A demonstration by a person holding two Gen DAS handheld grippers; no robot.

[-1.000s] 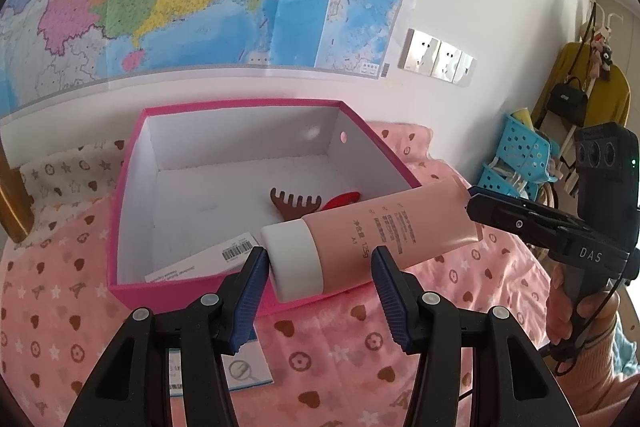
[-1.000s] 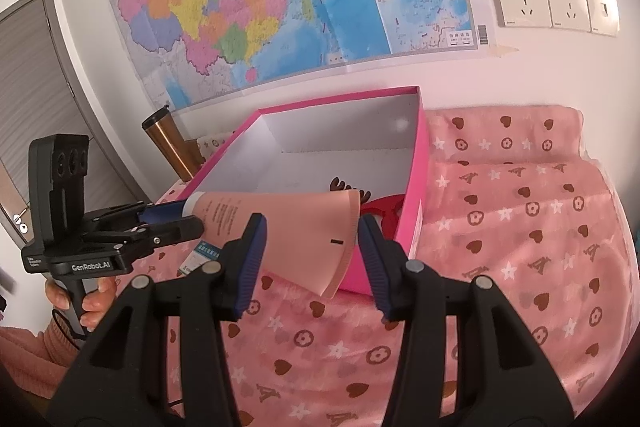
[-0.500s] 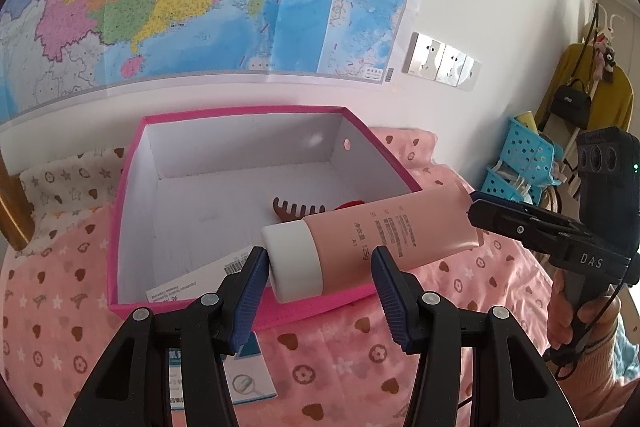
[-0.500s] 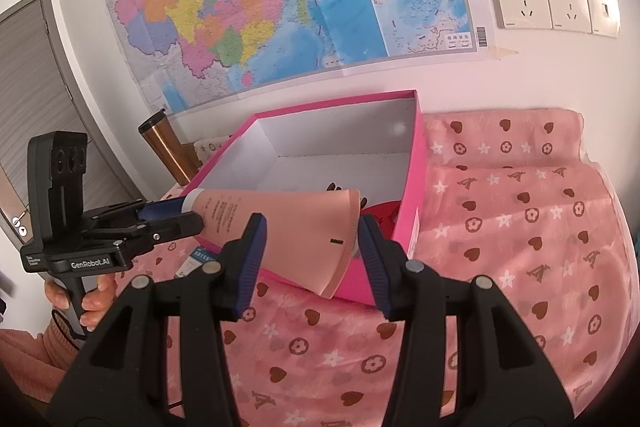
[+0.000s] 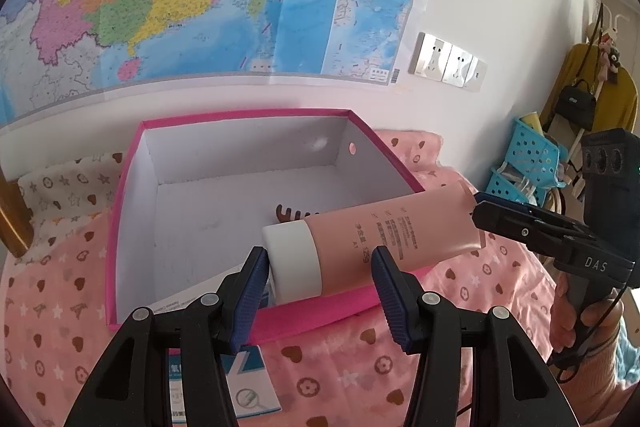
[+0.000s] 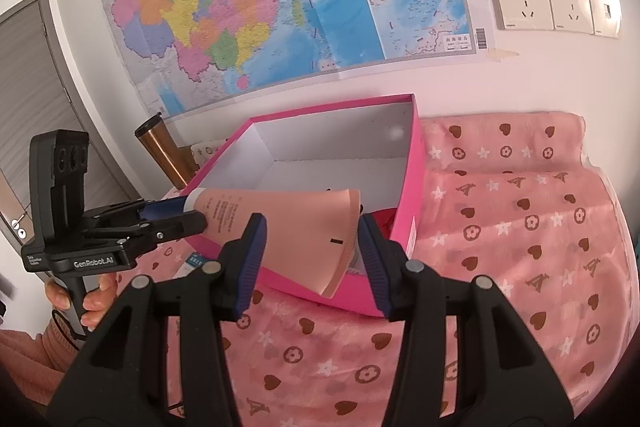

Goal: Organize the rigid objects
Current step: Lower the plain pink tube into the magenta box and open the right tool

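A pink tube [image 5: 384, 239] with a white cap [image 5: 294, 261] is held level over the near edge of a pink box [image 5: 320, 299]. My left gripper [image 5: 318, 285] is shut on its cap end. My right gripper [image 6: 310, 255] is shut on its flat crimped end [image 6: 312, 239]. Each gripper shows in the other's view: the right one [image 5: 532, 231] and the left one [image 6: 160, 223]. Inside the box lie a brown comb [image 5: 294, 215] and a red item [image 6: 384, 219], both partly hidden by the tube.
A blue and white card packet [image 5: 244, 383] lies on the pink patterned cloth [image 6: 520, 247] in front of the box. A copper cylinder [image 6: 160, 153] stands behind the box's left side. Blue baskets [image 5: 528, 163] stand at the right. A map covers the wall.
Both grippers have carried the tube up and farther over the box's near edge. The tube is now more level. Both grips are unchanged.
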